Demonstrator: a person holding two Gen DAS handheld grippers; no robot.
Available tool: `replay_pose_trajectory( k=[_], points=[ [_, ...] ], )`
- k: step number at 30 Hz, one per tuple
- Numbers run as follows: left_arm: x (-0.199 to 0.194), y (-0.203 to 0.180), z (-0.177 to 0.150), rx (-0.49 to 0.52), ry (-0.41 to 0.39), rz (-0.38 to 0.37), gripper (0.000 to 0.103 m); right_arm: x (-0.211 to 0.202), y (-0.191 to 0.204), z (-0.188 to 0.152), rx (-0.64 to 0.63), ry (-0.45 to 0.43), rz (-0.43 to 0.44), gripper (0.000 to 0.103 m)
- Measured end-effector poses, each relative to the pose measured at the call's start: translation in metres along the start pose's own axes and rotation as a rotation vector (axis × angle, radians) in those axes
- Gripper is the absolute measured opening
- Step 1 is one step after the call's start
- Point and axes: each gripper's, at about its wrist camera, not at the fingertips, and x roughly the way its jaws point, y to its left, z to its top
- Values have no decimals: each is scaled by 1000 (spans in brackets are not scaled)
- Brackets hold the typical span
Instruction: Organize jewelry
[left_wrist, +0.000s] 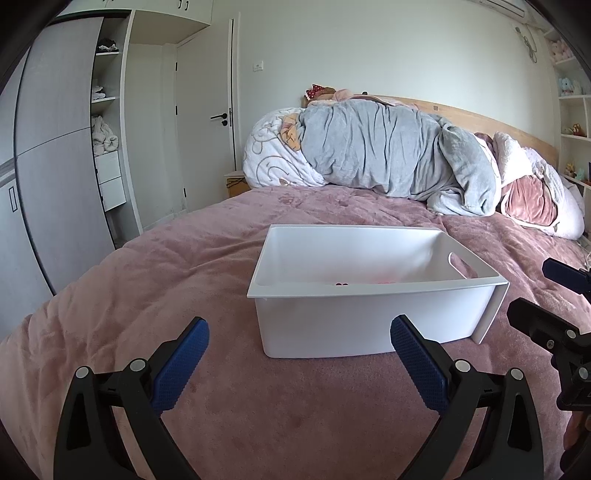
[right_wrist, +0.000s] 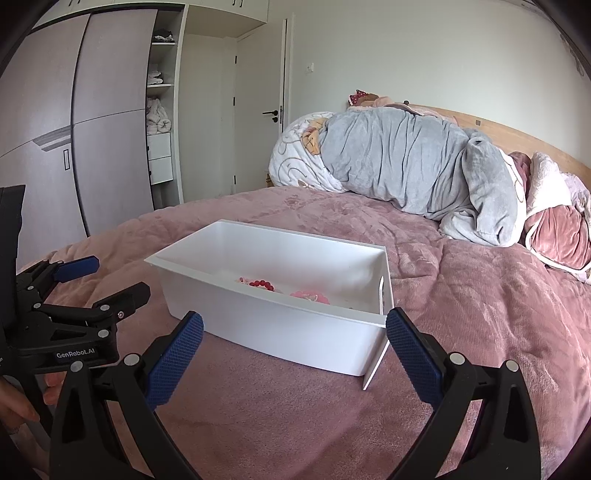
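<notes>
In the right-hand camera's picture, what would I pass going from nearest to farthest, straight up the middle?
Pink bedspread → white bin → red bead bracelet inside it → grey duvet heap → wooden headboard.

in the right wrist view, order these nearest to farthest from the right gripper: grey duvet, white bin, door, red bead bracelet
From the right gripper:
1. white bin, on the pink bedspread straight ahead.
2. red bead bracelet, inside the bin.
3. grey duvet, heaped at the head of the bed, right.
4. door, on the far wall, left of centre.
</notes>
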Motion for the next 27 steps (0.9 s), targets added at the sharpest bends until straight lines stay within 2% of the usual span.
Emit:
replay_pose_trajectory(
  k=[17,27],
  points=[
    [-3,-1,2,-13,-10,41,99,2,-9,-3,38,9,4,98],
    [-4,-3,2,-14,-4,7,99,2,-9,-3,39,12,4,98]
  ],
)
